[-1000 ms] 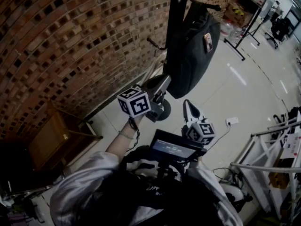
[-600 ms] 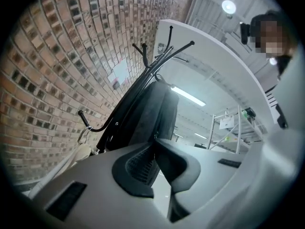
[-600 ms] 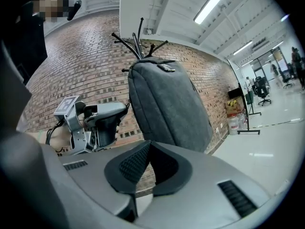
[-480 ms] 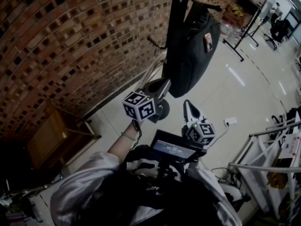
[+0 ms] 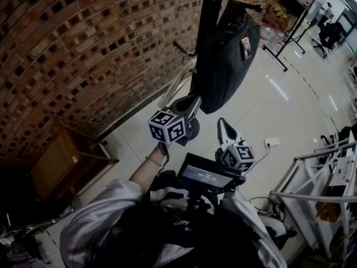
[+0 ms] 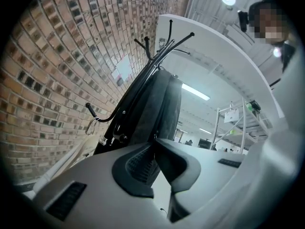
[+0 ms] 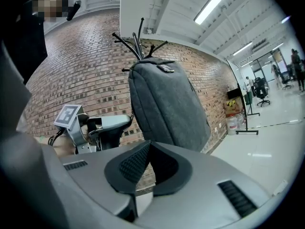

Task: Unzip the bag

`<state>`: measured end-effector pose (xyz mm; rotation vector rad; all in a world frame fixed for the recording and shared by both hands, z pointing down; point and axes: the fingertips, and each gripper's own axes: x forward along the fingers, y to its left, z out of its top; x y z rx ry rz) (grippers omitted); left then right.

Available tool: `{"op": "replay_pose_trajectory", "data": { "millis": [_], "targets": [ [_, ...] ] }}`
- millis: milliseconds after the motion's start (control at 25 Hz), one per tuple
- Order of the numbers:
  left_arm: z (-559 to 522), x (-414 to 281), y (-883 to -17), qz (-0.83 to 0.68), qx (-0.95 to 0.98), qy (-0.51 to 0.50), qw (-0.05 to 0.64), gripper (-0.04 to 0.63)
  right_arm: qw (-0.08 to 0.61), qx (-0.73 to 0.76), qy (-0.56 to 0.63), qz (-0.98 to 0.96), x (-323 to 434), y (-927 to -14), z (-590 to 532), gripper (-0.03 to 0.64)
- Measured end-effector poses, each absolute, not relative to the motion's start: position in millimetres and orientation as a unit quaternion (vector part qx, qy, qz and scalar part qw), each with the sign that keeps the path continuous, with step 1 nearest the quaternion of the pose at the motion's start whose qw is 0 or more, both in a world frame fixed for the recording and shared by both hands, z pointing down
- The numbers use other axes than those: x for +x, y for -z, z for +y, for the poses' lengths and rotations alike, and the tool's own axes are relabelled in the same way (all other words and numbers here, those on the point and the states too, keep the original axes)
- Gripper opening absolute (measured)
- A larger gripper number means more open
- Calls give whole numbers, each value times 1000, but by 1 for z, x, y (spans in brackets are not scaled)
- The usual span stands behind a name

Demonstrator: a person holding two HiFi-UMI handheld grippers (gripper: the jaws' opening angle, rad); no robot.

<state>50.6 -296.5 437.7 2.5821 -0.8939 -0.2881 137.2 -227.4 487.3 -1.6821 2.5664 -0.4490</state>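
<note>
A dark grey backpack (image 5: pixel 226 54) hangs upright from a black coat stand (image 5: pixel 207 21) beside the brick wall. My left gripper (image 5: pixel 188 104) is shut with nothing in it, just below and left of the bag's lower end, pointing up at it. In the left gripper view the bag (image 6: pixel 162 106) rises right behind the closed jaws, next to the stand's pole (image 6: pixel 125 116). My right gripper (image 5: pixel 223 125) sits lower, under the bag, also shut and empty. In the right gripper view the bag (image 7: pixel 167 104) fills the middle and the left gripper (image 7: pixel 107 123) is at the left. I see no zipper pull.
The brick wall (image 5: pixel 83 49) runs along the left. A wooden cabinet (image 5: pixel 58 166) stands at the lower left, a white metal rack (image 5: pixel 312 177) at the right, and a black frame stand (image 5: pixel 290 38) behind the bag. A white power strip (image 5: pixel 272 143) lies on the shiny floor.
My left gripper has shifted slightly to the right, closer under the bag's lower end. The right gripper and the bag have stayed put.
</note>
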Motion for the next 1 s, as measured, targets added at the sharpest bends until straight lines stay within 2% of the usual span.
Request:
{"op": "replay_pose_trajectory", "data": {
  "millis": [1000],
  "targets": [
    [-301, 63, -495, -336, 919, 39, 203, 9, 15, -545, 146, 825, 141, -489, -223, -12]
  ]
}}
